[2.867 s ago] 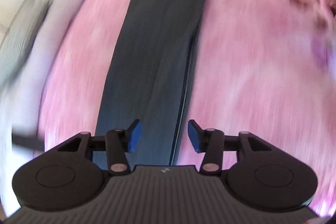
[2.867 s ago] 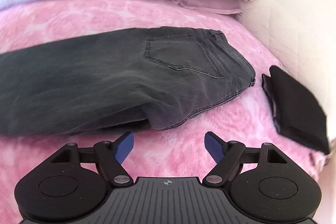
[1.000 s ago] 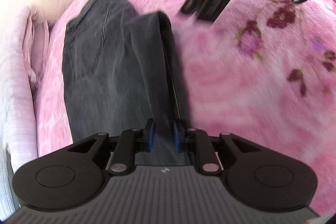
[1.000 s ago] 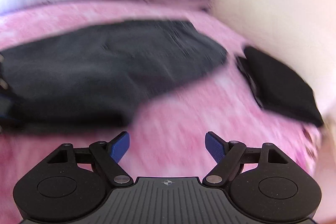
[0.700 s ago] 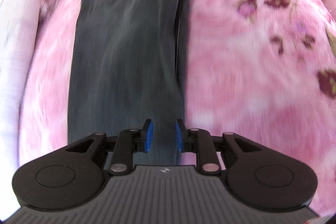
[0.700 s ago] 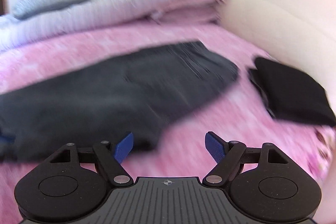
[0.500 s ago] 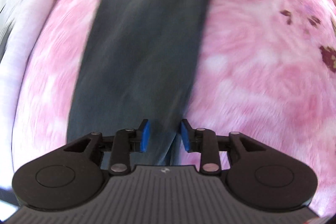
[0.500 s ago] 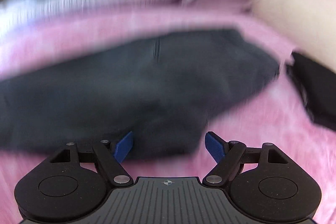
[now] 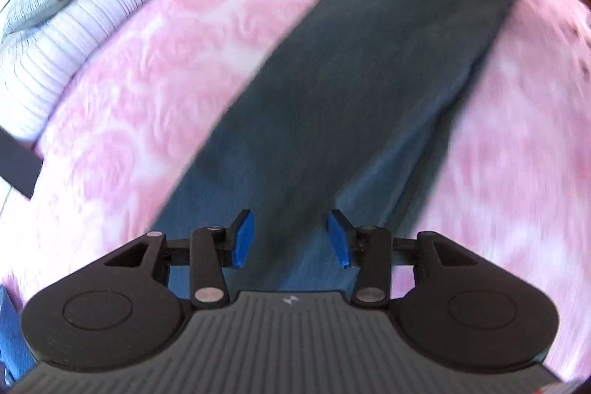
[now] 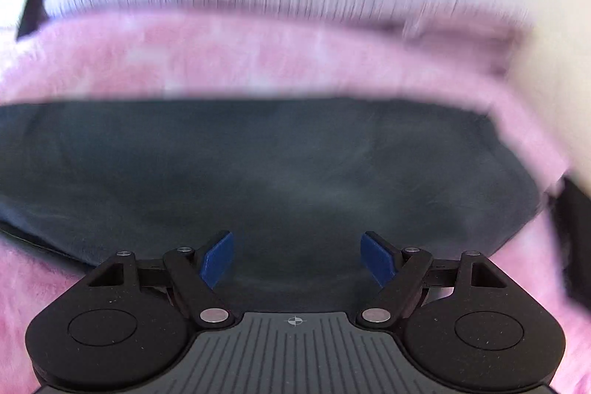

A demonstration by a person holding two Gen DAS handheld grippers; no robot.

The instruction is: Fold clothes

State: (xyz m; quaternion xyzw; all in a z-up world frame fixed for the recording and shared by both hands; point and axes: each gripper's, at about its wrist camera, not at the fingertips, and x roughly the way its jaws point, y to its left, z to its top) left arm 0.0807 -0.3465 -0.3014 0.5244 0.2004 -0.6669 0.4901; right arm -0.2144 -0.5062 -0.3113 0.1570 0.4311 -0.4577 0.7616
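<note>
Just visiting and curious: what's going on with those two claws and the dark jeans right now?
Left gripper open, over the jeans. Right gripper open, also above them, holding nothing. Jeans flat on pink blanket. Nothing blocking.

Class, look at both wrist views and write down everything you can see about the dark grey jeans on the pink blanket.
The jeans are dark grey denim, lying flat and stretched out in a long band on the fluffy pink blanket. Blur hides seams and pockets. The left gripper is open over one end, its jaws apart with cloth showing between them; the right gripper is open over the wider part. Neither gripper clamps the cloth.
</note>
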